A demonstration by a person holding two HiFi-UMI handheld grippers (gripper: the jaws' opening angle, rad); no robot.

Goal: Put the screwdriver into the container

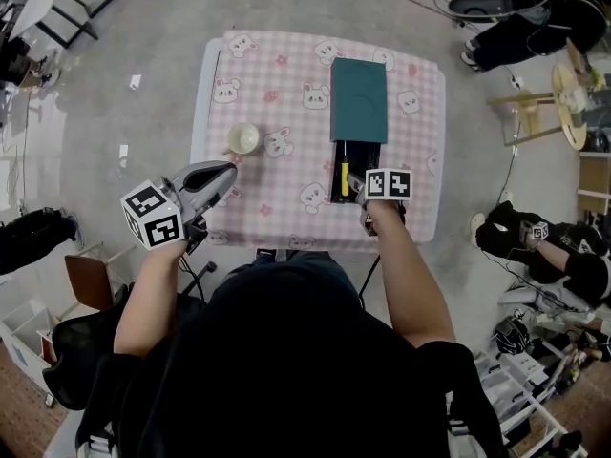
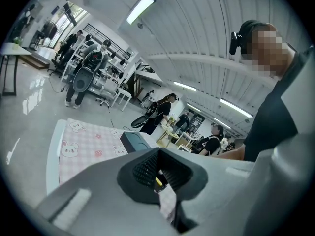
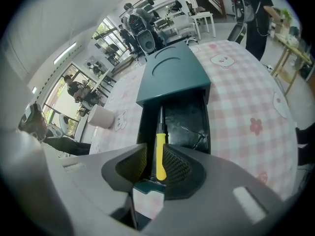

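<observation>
Screwdriver first: the yellow-handled screwdriver w/ dark metal shaft point(image 3: 160, 149) lies lengthwise in the open black tray of the teal rectangular container point(image 3: 172, 75). It sits close along the tray's left wall, shaft pointing toward the teal lid. The lid is slid back, so only the near part of the tray is uncovered, which is prob. why the tool goes in at this end.

The right gripper point(image 3: 155, 162) sits at the tray's near end w/ its 2 jaws either side of the handle. They're apart, not clamped: a dark gap shows btwn the handle & 1 pad, while the other pad is at or almost at the handle. My read is that the tray, not the claw, carries the tool, so the placing looks as good as done. What's left is backing the gripper out. The risk is the nearer pad dragging the handle along.

The left gripper point(image 1: 221, 173) hangs over the table's near-left side, jaws together on nothing. It's tilted up so its camera looks across the room, not at the work. It's prob. held aside to stay clear, since this is a 1-gripper job.

A cream round cup point(image 1: 242, 138) stands on the pink checked bunny-print tablecloth point(image 1: 277, 74), well apart from the container & no part of the task.
</observation>
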